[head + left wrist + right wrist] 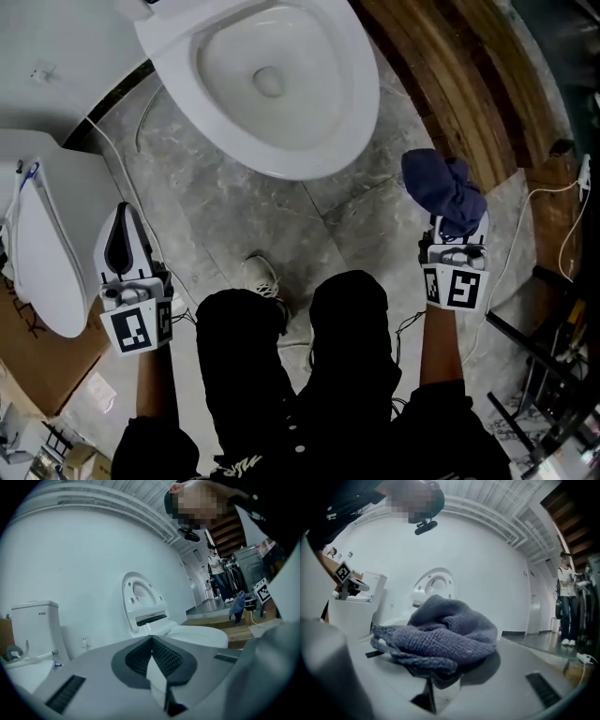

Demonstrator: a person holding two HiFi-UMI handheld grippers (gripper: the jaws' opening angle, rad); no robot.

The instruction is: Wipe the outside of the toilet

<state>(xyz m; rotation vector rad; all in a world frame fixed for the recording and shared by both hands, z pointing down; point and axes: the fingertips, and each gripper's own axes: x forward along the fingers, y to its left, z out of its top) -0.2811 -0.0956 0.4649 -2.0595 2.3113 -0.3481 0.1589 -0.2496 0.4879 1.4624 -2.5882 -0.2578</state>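
The white toilet [272, 84] stands ahead of me with its bowl open; in the left gripper view its lid [140, 599] is raised against the wall. My right gripper [457, 227] is shut on a bunched dark blue knitted cloth [442, 192], held in the air to the right of the bowl, above the floor. The cloth [440, 632] covers that gripper's fingertips. My left gripper [123, 214] hangs at lower left of the bowl, apart from it. Its jaws meet at the tips [151, 641] with nothing between them.
A second white toilet [42, 253] lies at the far left with its tank [35, 625], beside cardboard [37, 347]. A curved wooden step [459, 84] runs along the right, with white cables [553, 197]. My legs and a shoe [262, 277] are below. A person [567, 602] stands far right.
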